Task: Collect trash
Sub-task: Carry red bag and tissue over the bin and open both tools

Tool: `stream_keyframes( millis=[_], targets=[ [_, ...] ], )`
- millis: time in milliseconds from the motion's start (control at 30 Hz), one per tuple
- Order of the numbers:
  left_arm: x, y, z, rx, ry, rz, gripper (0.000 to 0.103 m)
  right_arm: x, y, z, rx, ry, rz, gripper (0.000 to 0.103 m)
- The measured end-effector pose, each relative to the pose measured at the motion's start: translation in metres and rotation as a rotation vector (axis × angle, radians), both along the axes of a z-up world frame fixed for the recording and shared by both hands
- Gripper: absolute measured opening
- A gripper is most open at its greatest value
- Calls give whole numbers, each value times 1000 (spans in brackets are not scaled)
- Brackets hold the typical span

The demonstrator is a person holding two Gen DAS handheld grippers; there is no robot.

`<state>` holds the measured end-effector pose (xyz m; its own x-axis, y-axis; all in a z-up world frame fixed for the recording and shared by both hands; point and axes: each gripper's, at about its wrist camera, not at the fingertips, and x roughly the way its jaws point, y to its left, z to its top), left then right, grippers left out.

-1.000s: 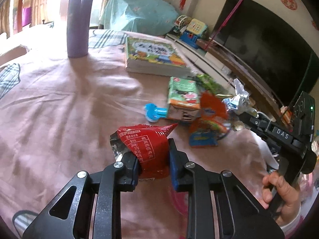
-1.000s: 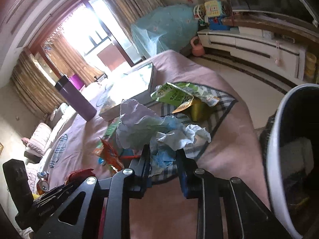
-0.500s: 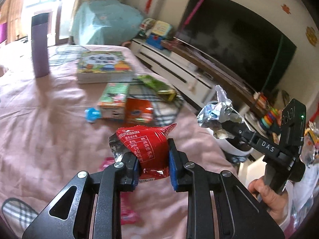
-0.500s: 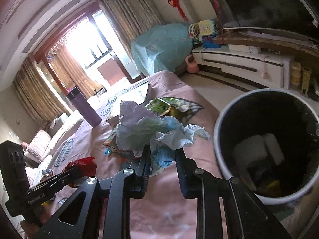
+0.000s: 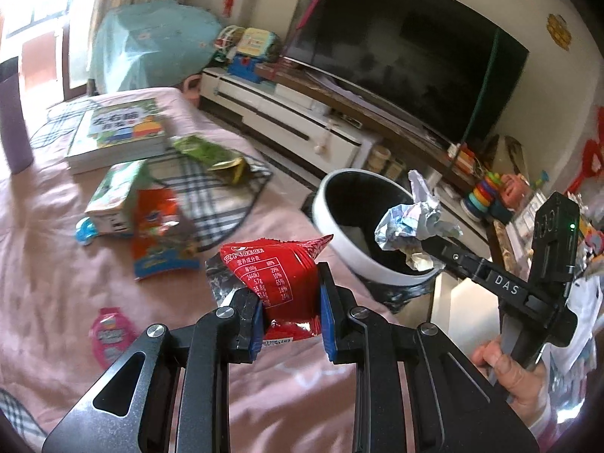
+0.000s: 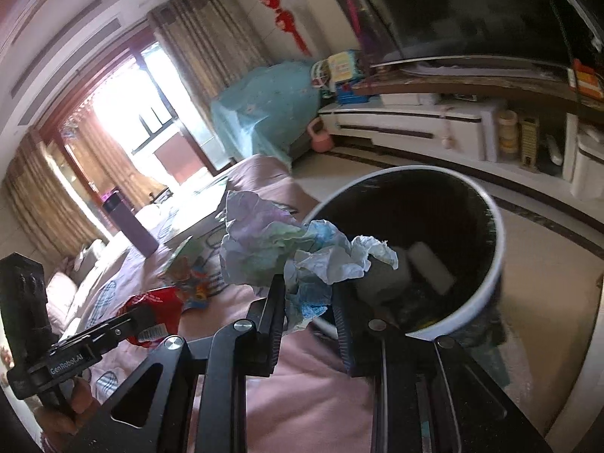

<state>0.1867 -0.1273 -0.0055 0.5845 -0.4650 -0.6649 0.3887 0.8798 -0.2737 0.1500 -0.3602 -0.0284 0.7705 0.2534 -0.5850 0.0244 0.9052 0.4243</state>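
Currently both tools are loaded. Left gripper [image 5: 290, 313] is clamped on a red snack wrapper [image 5: 277, 275], blue pads pressing both sides, wrapper held above the pink bedspread [image 5: 49, 275]. Right gripper [image 6: 307, 302] is pinching a crumpled wad of paper [image 6: 287, 253]; from the left wrist view that wad [image 5: 413, 224] sits over the near rim of the white bin [image 5: 355, 253]. Bin [image 6: 487, 287] has a black liner and stands on the floor just beside the bed edge, with some white items inside; hard to tell what they are through the blur.

On the bedspread, not yet picked up: orange snack packet [image 5: 158, 238] lying against a green carton [image 5: 117, 196], green wrapper [image 5: 205, 153] on a plaid cloth [image 5: 211, 196], pink round packet [image 5: 111, 334] near the left gripper. A book [image 5: 119, 134] and a purple bottle [image 5: 13, 124] sit further back. TV [image 5: 396, 56] on a low cabinet beyond the bin.
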Motion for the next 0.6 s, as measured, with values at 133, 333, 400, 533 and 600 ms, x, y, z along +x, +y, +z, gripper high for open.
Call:
stream_keyframes(
  millis=[133,333,400,533,600],
  targets=[
    [4,-23,4,13,-8,-39,22,-2,-13,-2,-4,9,-22,25],
    [11,-52,9,17,-24,-75,22,-5,-31,-4,-2,9,-52,25],
    [12,-62,9,20,-28,-82,22,-4,-36,-5,-3,13,-59,25],
    [19,-82,10,29,-33,-105,22,-4,-45,-5,-10,18,-64,25],
    [22,-89,10,29,-35,-113,22,-3,-48,-4,-15,20,-63,26]
  ],
)
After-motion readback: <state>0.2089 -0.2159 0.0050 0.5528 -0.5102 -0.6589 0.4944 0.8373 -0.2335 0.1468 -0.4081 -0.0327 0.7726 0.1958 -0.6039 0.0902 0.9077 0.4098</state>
